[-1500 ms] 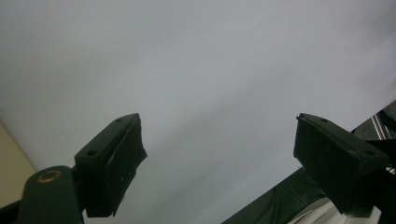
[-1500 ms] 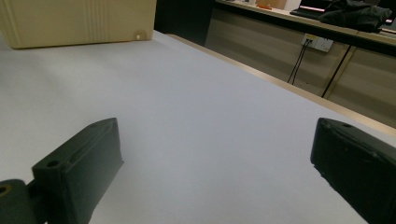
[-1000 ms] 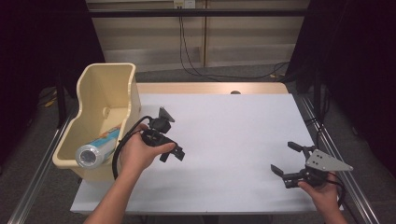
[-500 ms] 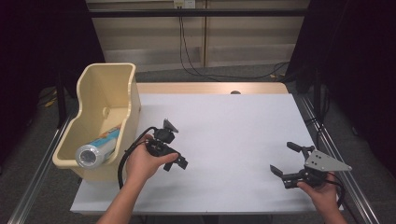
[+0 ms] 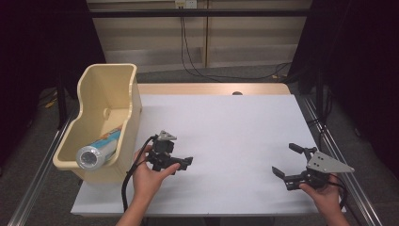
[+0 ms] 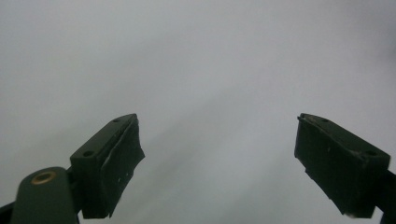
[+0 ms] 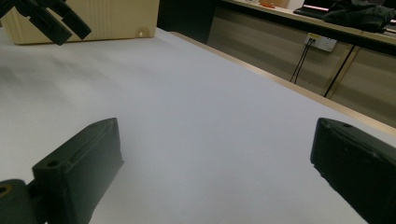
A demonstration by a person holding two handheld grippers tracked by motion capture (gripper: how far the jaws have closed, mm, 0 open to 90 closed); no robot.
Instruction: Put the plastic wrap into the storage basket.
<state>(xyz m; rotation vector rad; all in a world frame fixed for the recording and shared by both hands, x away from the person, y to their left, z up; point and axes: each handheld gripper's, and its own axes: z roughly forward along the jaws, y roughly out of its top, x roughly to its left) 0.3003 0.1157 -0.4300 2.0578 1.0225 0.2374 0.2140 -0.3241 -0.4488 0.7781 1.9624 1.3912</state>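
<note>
Cream plastic marks the left of the high view, where a tall-sided bin (image 5: pixel 106 117) sits at the table's left edge with a capped tube (image 5: pixel 99 149) lying on its side inside, its round end toward the lower left of the frame. Just right of the bin, at lower centre-left, the left gripper (image 5: pixel 181 162) hangs low over the white table (image 5: pixel 226 127), pointed down at bare surface; in the left gripper view its jaws stand apart with nothing between them. Their gap has widened slightly in the last half second. At the lower right of the frame the right gripper (image 5: pixel 288 162) rests near the table's front edge, jaws spread wide and empty, facing left across the sheet. The tube appears stowed and the hands look parked. Any next move would call for reaching into the bin from above and closing across the tube's narrow body.
</note>
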